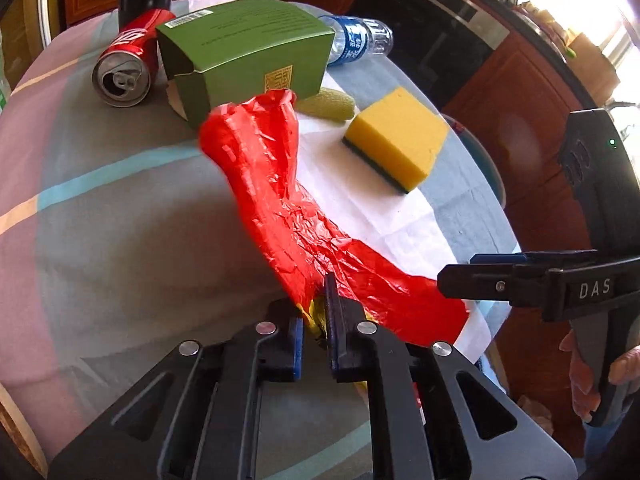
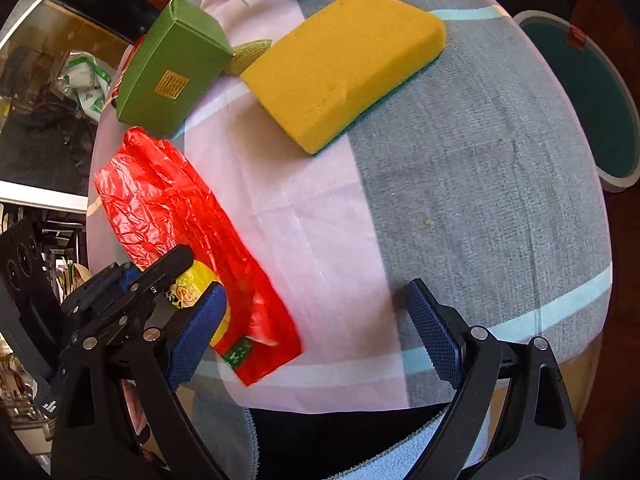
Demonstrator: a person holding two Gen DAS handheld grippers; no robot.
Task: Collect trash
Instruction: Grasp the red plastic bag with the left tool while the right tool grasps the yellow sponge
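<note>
Red plastic bag [image 1: 280, 208] lies crumpled on the table [image 1: 120, 220], one end clamped in the left gripper [image 1: 316, 320]. Right gripper [image 2: 316, 328] spread wide, empty, beside it.

We see red bag [image 1: 280, 200] blurred at far end; near end hidden between left tool [image 1: 316, 320] pads. Yellow print there too creased to read. Water bottle [image 1: 356, 40] half hidden behind green box [image 1: 248, 52]; in right wrist view bottle cut by top edge. Bin [image 2: 592, 100] cut by right edge. Small yellow-green thing [image 1: 328, 104] behind sponge [image 1: 396, 140]: we cannot identify.
</note>
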